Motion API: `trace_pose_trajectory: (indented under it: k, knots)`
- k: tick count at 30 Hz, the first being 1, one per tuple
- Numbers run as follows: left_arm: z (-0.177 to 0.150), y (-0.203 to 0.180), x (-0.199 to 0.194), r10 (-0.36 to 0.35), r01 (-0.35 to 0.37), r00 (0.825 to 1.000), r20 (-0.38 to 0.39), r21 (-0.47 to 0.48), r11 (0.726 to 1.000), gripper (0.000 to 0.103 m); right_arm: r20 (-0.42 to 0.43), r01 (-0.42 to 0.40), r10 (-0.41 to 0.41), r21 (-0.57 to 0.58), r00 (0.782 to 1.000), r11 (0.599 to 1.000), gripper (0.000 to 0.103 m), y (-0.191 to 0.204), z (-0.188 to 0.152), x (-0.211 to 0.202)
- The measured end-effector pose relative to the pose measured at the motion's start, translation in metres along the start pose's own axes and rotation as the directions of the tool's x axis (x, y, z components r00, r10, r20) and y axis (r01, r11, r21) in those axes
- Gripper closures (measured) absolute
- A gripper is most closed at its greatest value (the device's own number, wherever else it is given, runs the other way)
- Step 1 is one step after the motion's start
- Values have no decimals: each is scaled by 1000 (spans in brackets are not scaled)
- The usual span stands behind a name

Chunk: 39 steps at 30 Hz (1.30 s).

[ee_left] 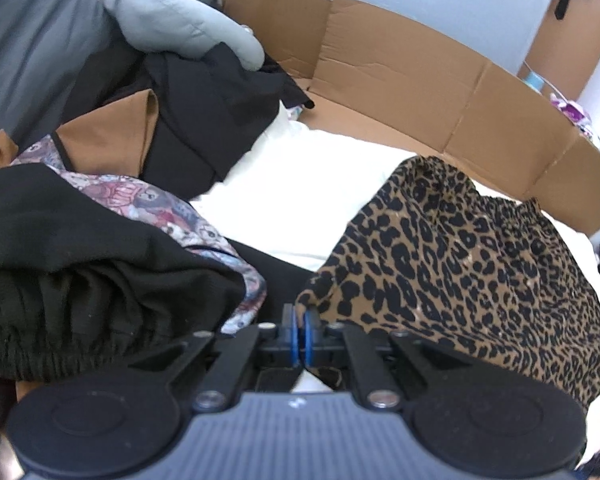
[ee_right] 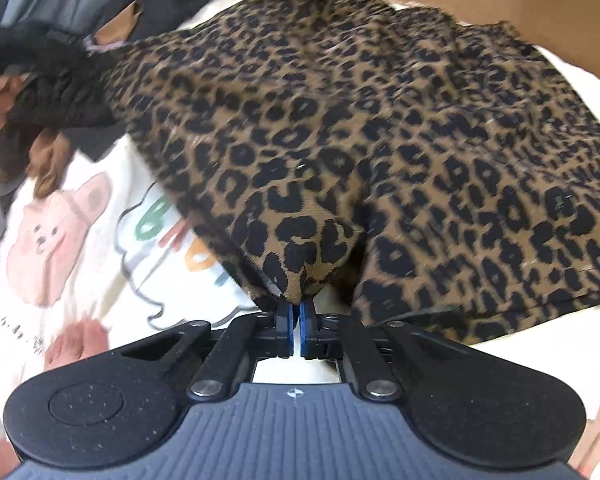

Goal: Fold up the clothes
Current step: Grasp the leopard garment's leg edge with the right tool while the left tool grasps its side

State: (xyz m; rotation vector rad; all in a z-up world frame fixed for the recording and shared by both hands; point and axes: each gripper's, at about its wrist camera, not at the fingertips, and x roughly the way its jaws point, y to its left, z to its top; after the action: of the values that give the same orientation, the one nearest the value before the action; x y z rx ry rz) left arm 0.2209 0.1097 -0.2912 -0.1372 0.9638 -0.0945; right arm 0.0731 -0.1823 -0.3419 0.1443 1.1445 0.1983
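The left gripper point(ee_left: 302, 320) is pinching a corner of the leopard garment point(ee_left: 472, 264), its blue pads point(ee_left: 309, 334) closed tight on the cloth's edge. The right gripper point(ee_right: 296, 312) is clamping another bunched corner of the same garment point(ee_right: 380, 140), jaws nearly touching with the fabric pressed between them. The garment is lying spread over the white bedding point(ee_left: 300, 200), its far edge reaching toward the cardboard point(ee_left: 400, 80) that is standing along the back. In the right wrist view it is draping partly over a white cloth with cartoon prints point(ee_right: 80, 240). To the left, a pile of clothes is sitting beside it: a black piece point(ee_left: 80, 248) nearest the left gripper, a patterned piece point(ee_left: 148, 200) under it, a tan one point(ee_left: 112, 136), more black cloth point(ee_left: 212, 112) and a grey padded item point(ee_left: 180, 16) on top at the back
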Motion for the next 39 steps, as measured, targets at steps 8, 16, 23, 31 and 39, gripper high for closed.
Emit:
trace_pose_trajectory:
  k: [8,16,23,31,39]
  knots:
    - [-6,5,2,7,-7,1000,4,-15,1000,99,-32,-45,44,-23,998,999,103,-1,-6,9]
    - [-37,21,43,47,-52,993,-104,-43,998,99,-68,-40,38,-30,997,999,103,-12,-6,16]
    - [-29,12,46,123,-125,982,-143,-6,992,86,-99,-91,92,12,991,996,97,-26,11,9]
    - [-18,-24,14,132,-129,991,-26,93,987,77,-11,-163,163,20,987,986,65,-35,21,-23]
    - [-17,-98,36,-63,66,998,-24,159,985,77,211,-123,121,0,970,992,64,-47,36,-58]
